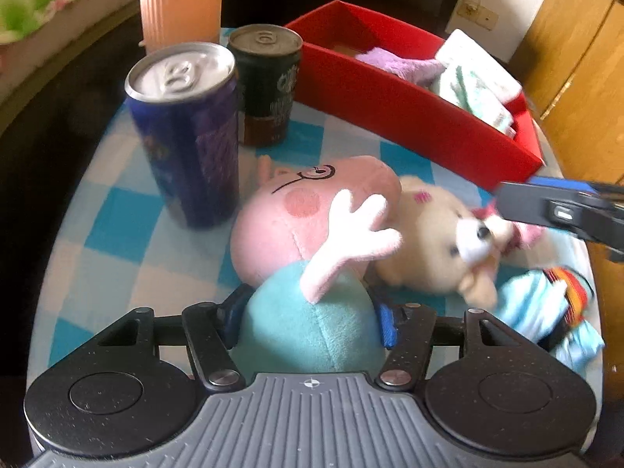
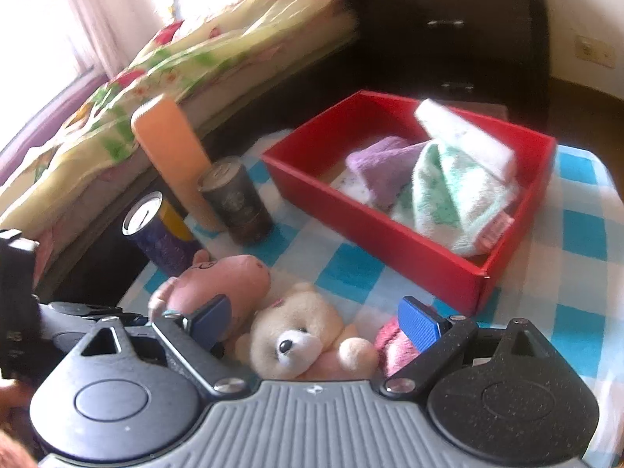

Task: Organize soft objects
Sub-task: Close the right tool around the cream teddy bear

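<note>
The left gripper (image 1: 310, 321) is closing its pads on the pig plush (image 1: 308, 234) at its teal body, near the red box (image 1: 409, 117). The right gripper (image 2: 316, 321) is straddling the teddy bear (image 2: 296, 331), jaws wide and not yet pressing. Next, each probably needs lifting into the box.

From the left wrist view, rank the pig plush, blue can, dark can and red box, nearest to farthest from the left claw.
1. Pig plush: its teal body sits between the left claw's fingers.
2. Blue can: upright, left of the plush's head.
3. Dark can: upright, just behind the blue can.
4. Red box: far right, holding folded cloths.
</note>
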A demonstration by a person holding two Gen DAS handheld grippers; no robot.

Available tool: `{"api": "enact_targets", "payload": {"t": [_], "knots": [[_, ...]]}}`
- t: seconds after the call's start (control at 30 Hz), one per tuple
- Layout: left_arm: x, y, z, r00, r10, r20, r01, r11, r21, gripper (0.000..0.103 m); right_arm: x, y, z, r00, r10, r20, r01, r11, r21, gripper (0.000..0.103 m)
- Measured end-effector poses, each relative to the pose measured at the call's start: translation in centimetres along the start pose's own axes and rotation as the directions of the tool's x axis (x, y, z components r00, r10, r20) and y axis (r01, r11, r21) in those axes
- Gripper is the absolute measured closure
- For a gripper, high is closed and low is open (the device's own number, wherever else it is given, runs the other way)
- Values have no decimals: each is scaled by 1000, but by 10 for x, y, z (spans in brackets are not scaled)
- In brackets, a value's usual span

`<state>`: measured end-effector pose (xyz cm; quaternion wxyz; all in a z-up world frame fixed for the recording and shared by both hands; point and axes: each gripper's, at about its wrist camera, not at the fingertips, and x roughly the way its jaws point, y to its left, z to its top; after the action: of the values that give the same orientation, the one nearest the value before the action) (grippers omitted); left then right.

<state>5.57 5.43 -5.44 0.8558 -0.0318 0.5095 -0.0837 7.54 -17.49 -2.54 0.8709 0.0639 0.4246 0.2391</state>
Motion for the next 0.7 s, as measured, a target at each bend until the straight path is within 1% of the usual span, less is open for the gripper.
{"api": "enact_targets", "payload": {"t": [0.1, 0.23, 0.37, 0.5, 0.57, 0.63, 0.7], "knots": [[-10, 10, -11, 1000, -6, -4, 6, 1000, -14, 41, 13, 8, -4, 999, -14, -49, 12, 999, -43, 31], [-22, 25, -19, 1000, -12, 7, 12, 999, -48, 41, 28, 22, -9, 996, -3, -86, -8, 991, -132, 30], [-30, 34, -24, 999, -29, 14, 30, 997, -72, 41, 43, 34, -14, 993, -9, -118, -21, 968, -249, 28], [-33, 37, -23, 999, -48, 15, 49, 995, -83, 41, 62, 36, -21, 985, -25, -168, -23, 961, -276, 28], [-34, 36, -22, 998, -54, 19, 55, 996, -77, 41, 67, 35, -23, 983, -34, -179, -17, 960, -278, 28], [-35, 34, -20, 998, -60, 21, 62, 995, -74, 41, 72, 36, -23, 980, -50, -193, -5, 961, -276, 33], [-36, 31, -19, 998, -61, 23, 63, 995, -71, 41, 74, 33, -23, 977, -60, -206, 7, 969, -247, 48]]}}
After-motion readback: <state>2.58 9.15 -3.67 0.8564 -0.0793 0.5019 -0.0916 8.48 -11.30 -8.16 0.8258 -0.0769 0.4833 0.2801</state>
